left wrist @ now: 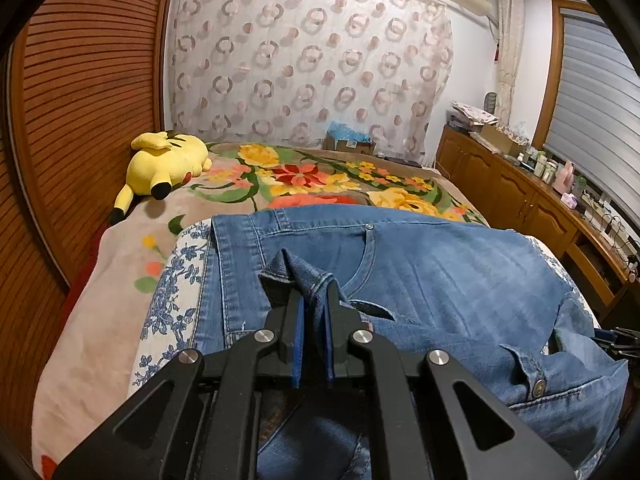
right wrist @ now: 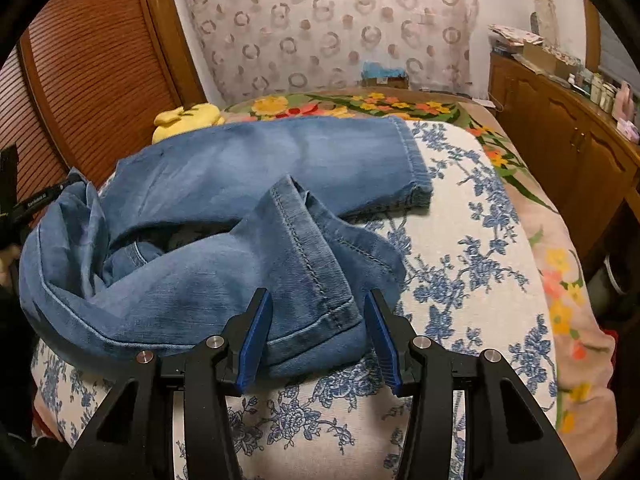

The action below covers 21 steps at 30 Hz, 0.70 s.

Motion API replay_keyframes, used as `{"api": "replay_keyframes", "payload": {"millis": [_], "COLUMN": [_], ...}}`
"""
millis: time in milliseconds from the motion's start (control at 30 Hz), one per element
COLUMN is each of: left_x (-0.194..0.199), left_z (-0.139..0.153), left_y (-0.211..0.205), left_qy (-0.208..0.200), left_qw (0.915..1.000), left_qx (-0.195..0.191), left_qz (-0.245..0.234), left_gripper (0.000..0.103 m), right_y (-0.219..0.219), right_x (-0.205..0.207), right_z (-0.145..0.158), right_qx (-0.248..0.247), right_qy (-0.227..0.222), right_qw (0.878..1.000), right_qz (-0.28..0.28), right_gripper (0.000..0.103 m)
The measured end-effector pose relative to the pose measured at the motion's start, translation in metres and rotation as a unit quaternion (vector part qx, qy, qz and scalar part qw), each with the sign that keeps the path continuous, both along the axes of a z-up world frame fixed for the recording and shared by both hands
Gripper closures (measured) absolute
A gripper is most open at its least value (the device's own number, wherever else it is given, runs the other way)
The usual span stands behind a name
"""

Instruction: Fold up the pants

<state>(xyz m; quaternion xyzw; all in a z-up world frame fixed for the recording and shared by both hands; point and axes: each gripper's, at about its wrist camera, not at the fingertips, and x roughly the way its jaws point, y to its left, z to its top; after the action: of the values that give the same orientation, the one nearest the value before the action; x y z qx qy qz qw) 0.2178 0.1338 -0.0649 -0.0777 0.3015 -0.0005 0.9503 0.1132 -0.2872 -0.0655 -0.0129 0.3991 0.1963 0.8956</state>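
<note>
- jeans [right wrist: 224,184] lie on the blue-flowered white sheet [right wrist: 472,264], which sits over a floral blanket [left wrist: 304,180] on the bed
- left gripper [left wrist: 314,320]: jaws nearly together, pinching a bunched fold of denim with a stitched edge that pokes up past the fingertips; that fold is lifted off the rest of the jeans
- left wrist view: waistband runs along the sheet's left side, front pocket curve and rivet lie just beyond the pinched fold, a button shows low on the right
- right gripper [right wrist: 316,320]: jaws about half open, blue pads [right wrist: 256,336] either side of a leg hem; pads stand clear of the cloth, nothing pinched
- near leg is folded over and rumpled, its hem lying on the sheet between the right jaws; the far leg lies flatter across the sheet, its hem pointing right
- yellow plush toy [left wrist: 168,160] rests on the blanket beyond the jeans, beside the slatted wooden door [left wrist: 88,120]
- wooden cabinet [left wrist: 520,196] stands well right of the sheet; patterned curtain [left wrist: 312,60] hangs behind the bed
</note>
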Motion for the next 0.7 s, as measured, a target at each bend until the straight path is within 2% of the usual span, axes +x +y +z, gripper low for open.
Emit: {"api": "replay_keyframes", "payload": {"millis": [67, 133, 200, 233, 433, 700], "left_x": [-0.001, -0.001, -0.001, -0.001, -0.003, 0.007], "left_z": [-0.002, -0.002, -0.002, 0.0, 0.022, 0.05], "left_y": [0.002, 0.002, 0.003, 0.004, 0.01, 0.029], "left_qy": [0.002, 0.003, -0.001, -0.004, -0.041, -0.073], "left_qw": [1.0, 1.0, 1.0, 1.0, 0.9991, 0.9968], "left_qx": [-0.002, -0.001, -0.004, -0.006, -0.008, -0.017], "left_qz": [0.001, 0.001, -0.001, -0.002, 0.003, 0.025], "left_gripper": [0.094, 0.094, 0.094, 0.094, 0.094, 0.094], "right_y": [0.003, 0.005, 0.007, 0.008, -0.005, -0.027], "right_x": [0.001, 0.003, 0.001, -0.001, -0.005, 0.001], "right_z": [-0.001, -0.003, 0.0, 0.004, 0.044, 0.109], "right_qx": [-0.009, -0.016, -0.014, -0.017, -0.011, -0.009], "right_qy": [0.004, 0.004, 0.0, -0.005, -0.071, -0.171], "right_qw": [1.0, 1.0, 1.0, 1.0, 0.997, 0.985], "right_qz": [-0.001, 0.006, 0.019, 0.023, 0.013, -0.018], "right_gripper": [0.064, 0.076, 0.093, 0.095, 0.096, 0.096]}}
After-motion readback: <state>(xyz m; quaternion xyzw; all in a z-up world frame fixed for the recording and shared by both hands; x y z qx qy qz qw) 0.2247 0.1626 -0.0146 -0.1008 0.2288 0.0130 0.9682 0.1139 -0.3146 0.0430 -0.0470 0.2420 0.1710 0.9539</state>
